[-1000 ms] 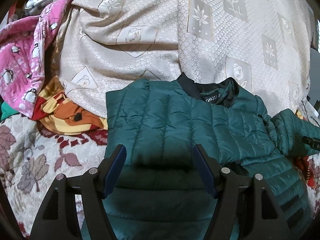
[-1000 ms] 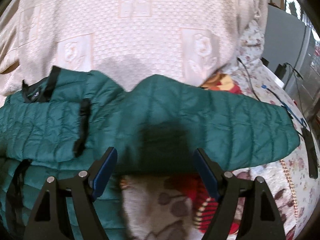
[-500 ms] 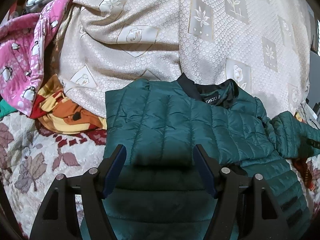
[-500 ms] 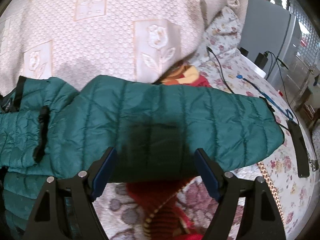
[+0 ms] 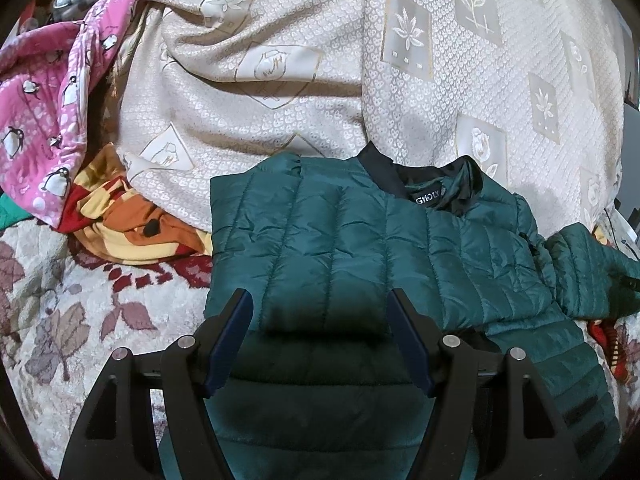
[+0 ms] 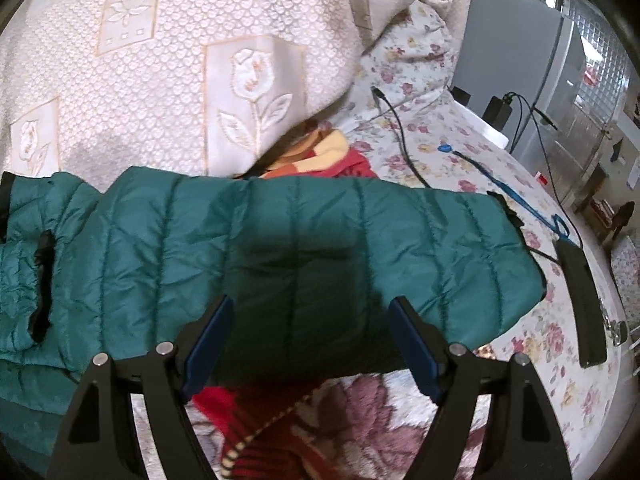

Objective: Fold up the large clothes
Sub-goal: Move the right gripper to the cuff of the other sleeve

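Note:
A dark green quilted puffer jacket [image 5: 360,248] lies flat on a bed, black collar at the far side, its left side folded in over the body. My left gripper [image 5: 318,304] is open, just above the folded part near the jacket's middle. In the right wrist view one sleeve [image 6: 320,248] of the jacket stretches out to the right across the bed. My right gripper [image 6: 310,310] is open and hovers over the sleeve's near edge, with the sleeve between its fingers. Nothing is gripped.
A cream patterned bedspread [image 5: 320,80] is heaped behind the jacket. A pink penguin-print cloth [image 5: 44,112] and an orange-red garment [image 5: 132,228] lie to the left. At the right of the bed lie cables [image 6: 400,136] and a black bar-shaped device [image 6: 580,296].
My right gripper has moved right along the sleeve, from near the shoulder to its middle. My left gripper has stayed over the jacket's body.

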Motion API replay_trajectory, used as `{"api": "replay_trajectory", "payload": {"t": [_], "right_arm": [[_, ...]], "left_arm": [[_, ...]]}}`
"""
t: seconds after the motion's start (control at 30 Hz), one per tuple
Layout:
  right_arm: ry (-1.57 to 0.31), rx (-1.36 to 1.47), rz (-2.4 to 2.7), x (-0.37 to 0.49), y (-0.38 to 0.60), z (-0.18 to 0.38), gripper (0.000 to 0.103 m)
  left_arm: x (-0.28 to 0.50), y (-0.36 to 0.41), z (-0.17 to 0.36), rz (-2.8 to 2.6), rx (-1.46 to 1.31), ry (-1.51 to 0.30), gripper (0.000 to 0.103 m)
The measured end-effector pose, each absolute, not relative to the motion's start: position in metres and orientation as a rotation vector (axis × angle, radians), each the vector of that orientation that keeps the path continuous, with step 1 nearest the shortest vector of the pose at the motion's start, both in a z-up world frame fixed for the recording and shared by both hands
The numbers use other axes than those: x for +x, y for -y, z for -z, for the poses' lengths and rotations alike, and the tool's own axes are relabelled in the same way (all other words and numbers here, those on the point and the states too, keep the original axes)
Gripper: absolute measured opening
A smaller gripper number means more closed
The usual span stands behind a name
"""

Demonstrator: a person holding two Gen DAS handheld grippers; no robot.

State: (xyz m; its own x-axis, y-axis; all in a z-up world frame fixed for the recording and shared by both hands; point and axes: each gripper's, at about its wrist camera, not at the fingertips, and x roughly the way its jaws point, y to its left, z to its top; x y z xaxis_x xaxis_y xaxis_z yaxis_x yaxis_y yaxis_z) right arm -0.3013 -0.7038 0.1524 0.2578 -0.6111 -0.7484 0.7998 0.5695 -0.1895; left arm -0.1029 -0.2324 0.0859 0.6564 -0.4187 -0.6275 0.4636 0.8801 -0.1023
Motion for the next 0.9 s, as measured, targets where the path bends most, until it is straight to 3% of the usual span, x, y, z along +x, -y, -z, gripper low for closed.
{"api": "replay_trajectory", "payload": {"t": [0.9], "right_arm": [[-0.878, 0.301, 1.082, -0.337, 0.755, -0.160, 0.084]], "left_arm": [[-0.098, 0.235, -0.077, 0.497, 0.060, -0.719, 0.047]]}}
